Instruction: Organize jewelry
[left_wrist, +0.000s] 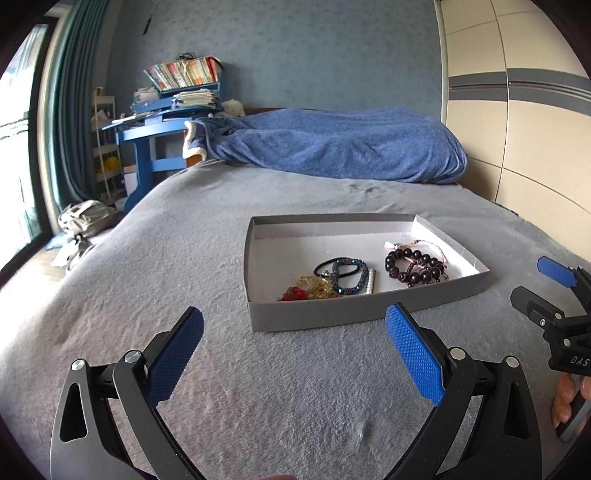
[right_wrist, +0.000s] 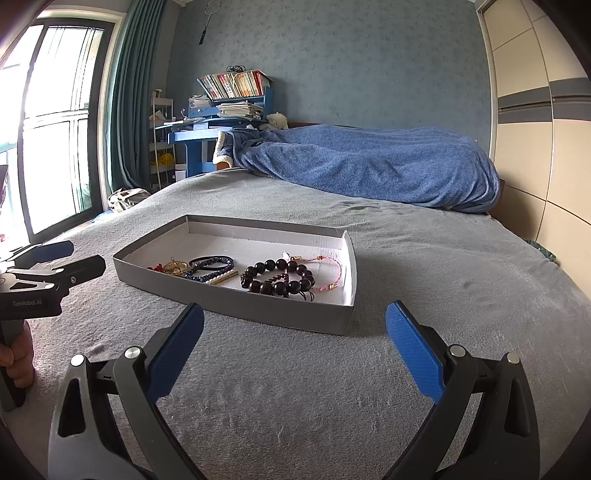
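Observation:
A shallow grey cardboard tray (left_wrist: 317, 315) (right_wrist: 258, 306) lies on the grey bedspread. Inside it are a dark wooden bead bracelet (left_wrist: 413, 267) (right_wrist: 279, 280), a pink cord bracelet (right_wrist: 332, 275), a blue beaded bracelet (left_wrist: 351, 277) (right_wrist: 212, 267) with a black hair tie, a pearl strand (left_wrist: 370, 281), and gold and red jewelry (left_wrist: 310, 288) (right_wrist: 171, 266). My left gripper (left_wrist: 295, 345) is open and empty, just short of the tray's near wall. My right gripper (right_wrist: 295, 345) is open and empty, in front of the tray's near right corner. Each shows at the edge of the other's view.
A blue blanket (left_wrist: 332, 147) (right_wrist: 369, 166) is heaped at the far end of the bed. A blue desk with books (left_wrist: 177, 96) and a bag on the floor (left_wrist: 85, 218) stand left of the bed. A wardrobe (right_wrist: 546, 129) lines the right.

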